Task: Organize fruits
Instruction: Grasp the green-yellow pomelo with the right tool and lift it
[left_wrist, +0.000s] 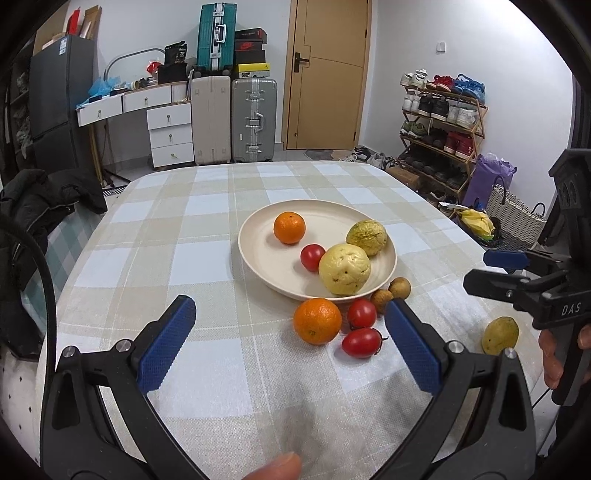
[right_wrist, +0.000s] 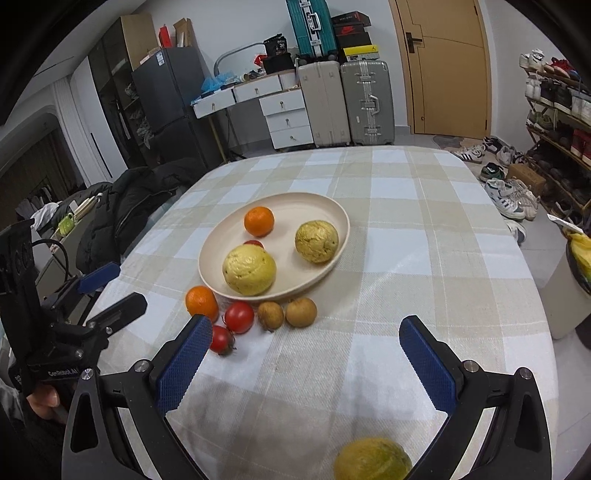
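I have both grippers hovering over the near side of the table (left_wrist: 155, 236), each with fingers spread wide and holding nothing: the left gripper (left_wrist: 291, 325) and the right gripper (right_wrist: 306, 343). The plate (left_wrist: 258, 254) sits near the middle of the table and already carries an orange, a tomato and two yellow fruits. The loose fruit huddles against the plate's near rim: an orange (left_wrist: 317, 321), two tomatoes (left_wrist: 362, 341) and two small brown fruits (left_wrist: 400, 287). My worry is that cluster: going for one piece, a finger could nudge its neighbours, and these round things would likely roll. One small yellow fruit (right_wrist: 372, 459) lies apart, toward the near right edge, directly under my right gripper, where a clumsy push might send it off the table. The far half and left side are bare cloth, giving ample room.
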